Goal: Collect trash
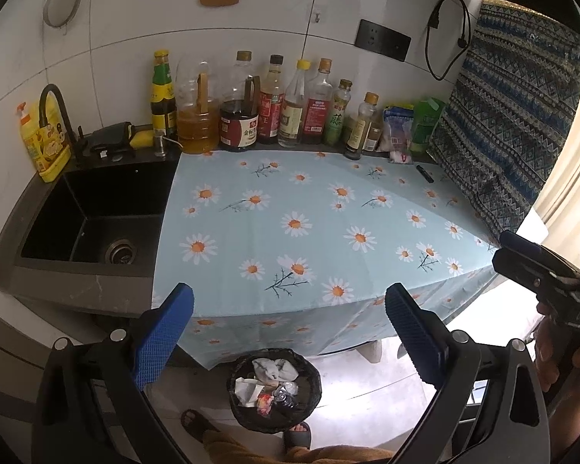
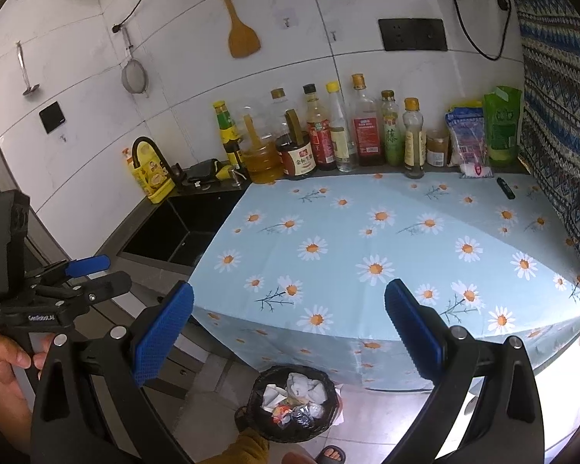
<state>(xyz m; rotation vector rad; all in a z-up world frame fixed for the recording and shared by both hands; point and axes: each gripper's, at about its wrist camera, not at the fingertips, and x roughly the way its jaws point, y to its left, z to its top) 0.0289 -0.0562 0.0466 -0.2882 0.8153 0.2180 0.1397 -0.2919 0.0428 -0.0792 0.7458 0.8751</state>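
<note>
A round trash bin (image 1: 309,398) lined with a black bag stands on the floor in front of the counter. Crumpled tissue (image 1: 274,369), paper and wrappers lie in it. The right wrist view shows the same bin (image 2: 259,390) low in the middle. My left gripper (image 1: 290,290) is open above the counter's front edge, with nothing between its blue pads (image 1: 162,340). My right gripper (image 2: 290,287) is open and empty too. On the daisy tablecloth (image 1: 290,201) a small black stick-like item (image 1: 424,173) lies at the back right, near a small white packet (image 1: 400,157).
A black sink (image 1: 96,216) with a faucet (image 1: 54,108) is left of the cloth. Several sauce and oil bottles (image 1: 243,116) line the back wall. A patterned cloth (image 1: 514,116) covers something at the right. A person's sandalled feet (image 1: 297,435) stand by the bin.
</note>
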